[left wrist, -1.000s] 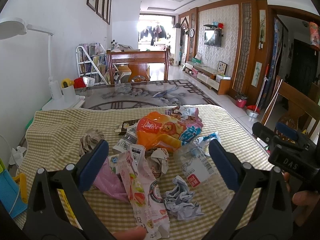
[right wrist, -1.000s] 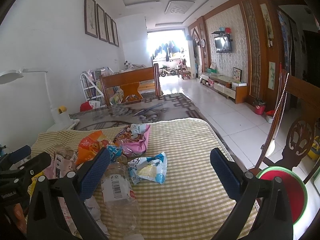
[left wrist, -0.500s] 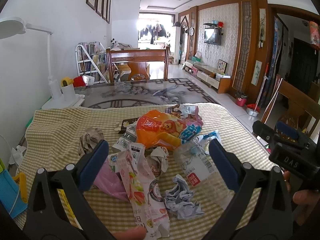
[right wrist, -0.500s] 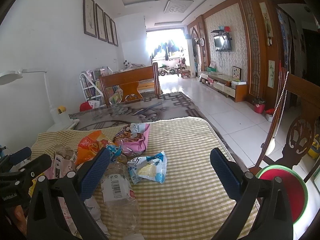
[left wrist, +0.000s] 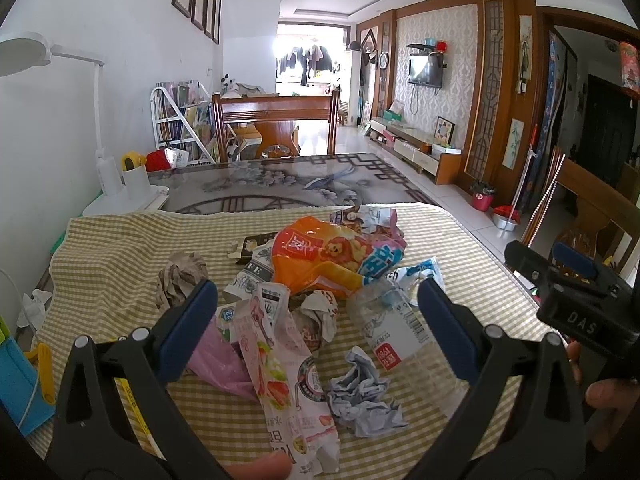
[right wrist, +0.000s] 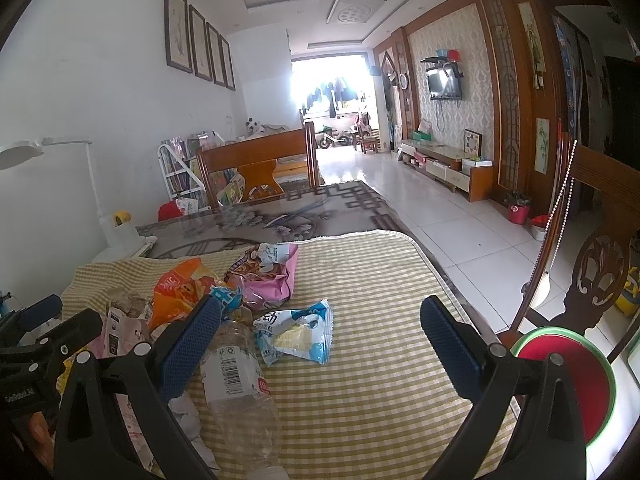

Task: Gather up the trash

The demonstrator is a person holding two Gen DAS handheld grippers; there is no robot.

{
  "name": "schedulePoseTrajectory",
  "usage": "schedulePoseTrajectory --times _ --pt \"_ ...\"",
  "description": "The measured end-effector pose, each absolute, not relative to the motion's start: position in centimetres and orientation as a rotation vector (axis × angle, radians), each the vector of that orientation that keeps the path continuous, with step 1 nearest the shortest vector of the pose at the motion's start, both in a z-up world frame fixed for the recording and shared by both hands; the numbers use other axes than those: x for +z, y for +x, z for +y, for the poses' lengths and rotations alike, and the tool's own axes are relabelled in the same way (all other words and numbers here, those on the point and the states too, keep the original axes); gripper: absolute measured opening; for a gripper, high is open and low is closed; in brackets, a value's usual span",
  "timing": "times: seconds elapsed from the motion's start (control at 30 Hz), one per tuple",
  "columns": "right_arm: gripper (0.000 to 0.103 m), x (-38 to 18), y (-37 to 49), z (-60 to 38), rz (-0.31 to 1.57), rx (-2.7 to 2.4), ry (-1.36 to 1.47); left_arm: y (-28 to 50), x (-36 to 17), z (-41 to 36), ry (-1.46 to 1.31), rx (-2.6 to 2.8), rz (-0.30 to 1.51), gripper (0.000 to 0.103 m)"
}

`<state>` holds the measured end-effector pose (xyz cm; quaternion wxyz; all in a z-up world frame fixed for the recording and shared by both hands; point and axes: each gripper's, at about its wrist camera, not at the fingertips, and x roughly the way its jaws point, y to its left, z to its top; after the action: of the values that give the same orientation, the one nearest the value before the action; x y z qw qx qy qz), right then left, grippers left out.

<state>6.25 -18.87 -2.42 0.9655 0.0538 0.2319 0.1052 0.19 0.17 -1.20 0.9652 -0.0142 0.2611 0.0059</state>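
trash heap on the checked desk [left wrist: 120, 248], both tools released above it.

left hand-held gripper [left wrist: 318, 306] gapes over a pink wrapper [left wrist: 288, 376] and grey paper ball [left wrist: 362, 396]; right hand-held gripper [right wrist: 320, 332] is spread wide, empty, beside a clear bottle [right wrist: 236, 376] and blue packet [right wrist: 296, 332]. an orange bag [left wrist: 324, 256] lies behind, a lamp [left wrist: 104, 148] at the far left.

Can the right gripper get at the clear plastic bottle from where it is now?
Probably yes. The right gripper is open and empty, the plastic bottle lies on the checked cloth beside its left finger, top side uncovered. A blue-white wrapper sits close by.
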Motion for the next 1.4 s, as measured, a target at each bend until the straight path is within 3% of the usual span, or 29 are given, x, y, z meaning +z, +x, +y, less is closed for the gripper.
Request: schedulePoseTrajectory --times 0.97,1.13,1.2,1.27,1.4 --pt "0.096 -2.6 6.3 -18.9 0.477 0.213 0.107 0.6 -1.3 0.8 -0.02 0.043 0.561 0.098" --pt "0.096 -2.9 6.1 -18.8 0.488 0.218 0.098 1.0 -3.7 6.5 -0.148 0.313 0.721 0.098" --pt "0.096 -3.1 6.1 -18.7 0.496 0.22 0.096 0.4 -5.1 10.1 -0.337 0.38 0.776 0.094" --pt "0.096 -3.3 6.5 -18.6 0.509 0.225 0.1 -0.2 -6.1 11.8 -0.386 0.484 0.81 0.083" --pt "0.096 -3.3 6.8 -18.3 0.532 0.242 0.098 -0.5 -8.0 12.3 -0.447 0.512 0.887 0.077"
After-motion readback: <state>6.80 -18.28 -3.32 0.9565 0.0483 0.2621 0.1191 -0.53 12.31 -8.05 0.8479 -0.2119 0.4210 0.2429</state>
